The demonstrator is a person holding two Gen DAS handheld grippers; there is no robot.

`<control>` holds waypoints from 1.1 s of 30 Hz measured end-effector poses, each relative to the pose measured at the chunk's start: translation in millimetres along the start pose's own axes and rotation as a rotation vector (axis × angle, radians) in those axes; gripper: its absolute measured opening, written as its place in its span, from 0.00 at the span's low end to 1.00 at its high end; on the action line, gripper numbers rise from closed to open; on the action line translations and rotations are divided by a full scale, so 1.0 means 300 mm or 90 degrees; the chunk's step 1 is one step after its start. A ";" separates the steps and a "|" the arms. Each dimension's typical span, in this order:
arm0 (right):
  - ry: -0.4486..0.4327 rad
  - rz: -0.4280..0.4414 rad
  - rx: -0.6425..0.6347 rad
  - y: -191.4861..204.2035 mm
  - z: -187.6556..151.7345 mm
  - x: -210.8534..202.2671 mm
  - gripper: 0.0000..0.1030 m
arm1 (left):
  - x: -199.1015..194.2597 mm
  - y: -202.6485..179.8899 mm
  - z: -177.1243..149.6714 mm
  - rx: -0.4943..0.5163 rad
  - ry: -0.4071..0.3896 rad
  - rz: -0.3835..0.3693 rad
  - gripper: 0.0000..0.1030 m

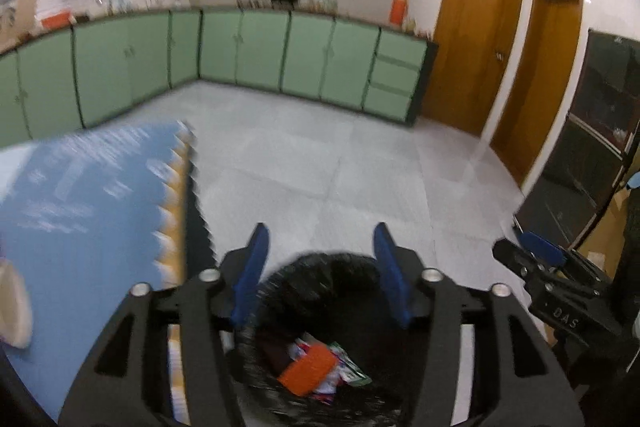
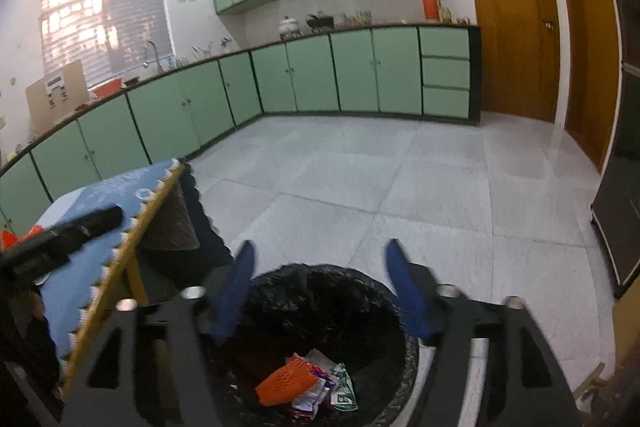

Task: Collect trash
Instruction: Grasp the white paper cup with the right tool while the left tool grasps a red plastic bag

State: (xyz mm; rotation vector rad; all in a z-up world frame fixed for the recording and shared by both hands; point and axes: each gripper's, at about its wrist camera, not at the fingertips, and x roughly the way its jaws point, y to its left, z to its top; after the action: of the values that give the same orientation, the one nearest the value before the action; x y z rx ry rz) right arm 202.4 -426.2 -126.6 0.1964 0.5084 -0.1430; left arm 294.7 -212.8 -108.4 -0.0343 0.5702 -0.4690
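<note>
Pale floor tiles (image 2: 400,187) and green kitchen cabinets (image 2: 304,75) fill the background, with a blue-topped worktop (image 1: 80,195) at the left. Below us stands a bin lined with a black bag (image 2: 320,291), just off the worktop's near corner. Inside lie an orange mesh piece (image 2: 286,381) and crumpled wrappers (image 2: 340,387). Our left tool (image 1: 318,275) and right tool (image 2: 320,291) both hover over the bin mouth, blue fingers spread, nothing between them. We judge the drop step done: the trash sits in the bin. Next we would turn back toward the worktop to look for more litter, keeping the tools spread for a fresh pick.
</note>
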 end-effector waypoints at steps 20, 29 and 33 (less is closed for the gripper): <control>0.020 0.279 -0.108 0.892 -0.046 -0.057 0.94 | -0.747 0.733 -0.092 -0.045 -0.096 0.361 0.76; 0.078 0.338 -0.179 1.178 -0.152 0.063 0.79 | -0.835 0.867 -0.188 -0.095 -0.078 0.382 0.76; 0.120 0.345 -0.188 1.229 -0.175 0.131 0.72 | -0.815 0.886 -0.208 -0.114 -0.068 0.372 0.76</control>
State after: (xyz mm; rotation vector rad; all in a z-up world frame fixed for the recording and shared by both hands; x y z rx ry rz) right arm 279.7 -60.1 -135.3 0.0526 0.6401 0.4814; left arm 192.1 137.6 -78.1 -0.0598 0.4886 0.1527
